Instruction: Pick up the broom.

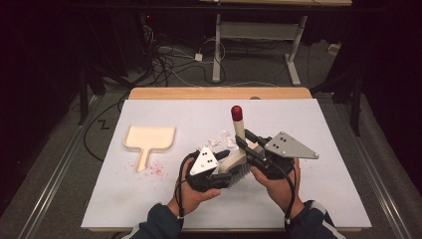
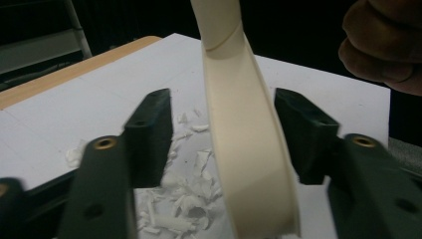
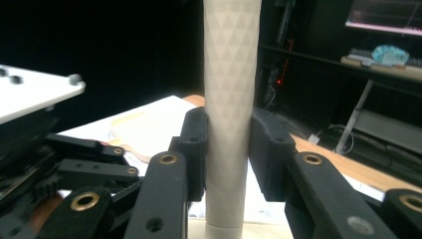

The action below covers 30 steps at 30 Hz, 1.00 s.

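Gripping brush handle (image 3: 230, 114), scraps (image 2: 184, 199) underneath.

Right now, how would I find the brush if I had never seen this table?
Look at the white table, near its front edge where the two hands meet. The brush is held there, between the tongs. It is cream with dark bristles, and its long handle sticks up and ends in a red tip, unlike the flat dustpan lying to the left.

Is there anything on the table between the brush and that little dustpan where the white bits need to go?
Nothing blocks it. The brush is held up over the white scraps, and the table between them and the dustpan looks bare.
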### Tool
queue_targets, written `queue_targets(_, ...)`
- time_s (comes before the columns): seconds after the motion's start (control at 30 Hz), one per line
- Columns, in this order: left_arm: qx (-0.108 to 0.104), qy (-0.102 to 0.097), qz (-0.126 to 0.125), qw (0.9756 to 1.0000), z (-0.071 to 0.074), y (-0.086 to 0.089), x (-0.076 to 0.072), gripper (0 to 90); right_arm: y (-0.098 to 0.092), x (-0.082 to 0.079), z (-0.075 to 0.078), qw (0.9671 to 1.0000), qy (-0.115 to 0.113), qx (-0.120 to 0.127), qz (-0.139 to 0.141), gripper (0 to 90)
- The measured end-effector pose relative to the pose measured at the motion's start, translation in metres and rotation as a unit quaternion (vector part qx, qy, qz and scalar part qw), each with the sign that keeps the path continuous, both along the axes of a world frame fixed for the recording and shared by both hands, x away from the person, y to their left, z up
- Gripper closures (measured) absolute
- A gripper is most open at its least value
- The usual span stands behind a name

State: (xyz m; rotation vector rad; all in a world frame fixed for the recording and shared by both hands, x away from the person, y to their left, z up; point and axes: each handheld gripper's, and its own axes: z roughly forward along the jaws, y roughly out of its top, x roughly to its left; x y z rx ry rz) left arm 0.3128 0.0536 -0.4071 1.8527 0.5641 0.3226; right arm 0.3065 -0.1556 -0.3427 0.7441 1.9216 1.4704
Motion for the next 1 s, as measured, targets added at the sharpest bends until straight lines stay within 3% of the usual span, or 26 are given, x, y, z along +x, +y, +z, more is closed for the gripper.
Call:
queue_targets(0.23, -0.002, -0.005, -0.017, 0.9998, 0.001, 0.003, -0.003, 62.5, -0.001, -0.011, 0.005, 0.9999, -0.007, 0.007, 0.005, 71.4)
queue_targets(0.4, 0.007, -0.005, -0.025, 0.9997, 0.001, 0.003, -0.004, 64.1, -0.004, -0.015, 0.006, 0.9998, -0.017, -0.009, 0.012, 70.8)
queue_targets(0.5, 0.017, -0.001, -0.047, 0.9988, 0.002, 0.006, -0.003, 64.5, -0.012, -0.013, 0.005, 0.9993, -0.015, -0.014, 0.032, 66.6)
queue_targets(0.57, 0.037, -0.004, -0.062, 0.9974, 0.002, 0.008, -0.005, 64.5, -0.024, -0.012, 0.006, 0.9959, -0.019, -0.052, 0.071, 55.3)
queue_targets(0.6, 0.037, -0.004, -0.062, 0.9974, 0.002, 0.008, -0.005, 64.5, -0.027, -0.01, 0.007, 0.9922, -0.003, -0.08, 0.095, 50.8)
queue_targets(0.63, 0.045, -0.005, -0.07, 0.9965, 0.002, 0.01, -0.006, 64.5, -0.027, -0.01, 0.007, 0.9922, -0.003, -0.08, 0.095, 50.8)
queue_targets(0.67, 0.052, -0.008, -0.074, 0.9959, 0.002, 0.012, -0.007, 64.5, -0.035, -0.007, 0.005, 0.9845, 0.02, -0.132, 0.114, 46.8)
queue_targets(0.73, 0.056, -0.007, -0.084, 0.9949, 0.002, 0.017, -0.008, 64.5, -0.041, -0.007, 0.003, 0.9833, 0.022, -0.136, 0.119, 46.2)
queue_targets(0.87, 0.064, -0.002, -0.114, 0.9914, 0.004, 0.027, -0.012, 64.5, -0.058, -0.001, -0.007, 0.9713, 0.067, -0.155, 0.168, 40.3)
queue_targets(0.9, 0.068, -0.001, -0.125, 0.9898, 0.004, 0.029, -0.014, 64.5, -0.059, -0.001, -0.01, 0.9669, 0.075, -0.159, 0.185, 40.3)
queue_targets(0.93, 0.071, -0.001, -0.139, 0.9878, 0.004, 0.031, -0.017, 64.5, -0.056, -0.003, -0.017, 0.9591, 0.078, -0.182, 0.202, 39.0)
queue_targets(1.0, 0.075, -0.001, -0.155, 0.985, 0.002, 0.034, -0.021, 64.5, -0.047, -0.004, -0.024, 0.9497, 0.089, -0.191, 0.232, 39.1)
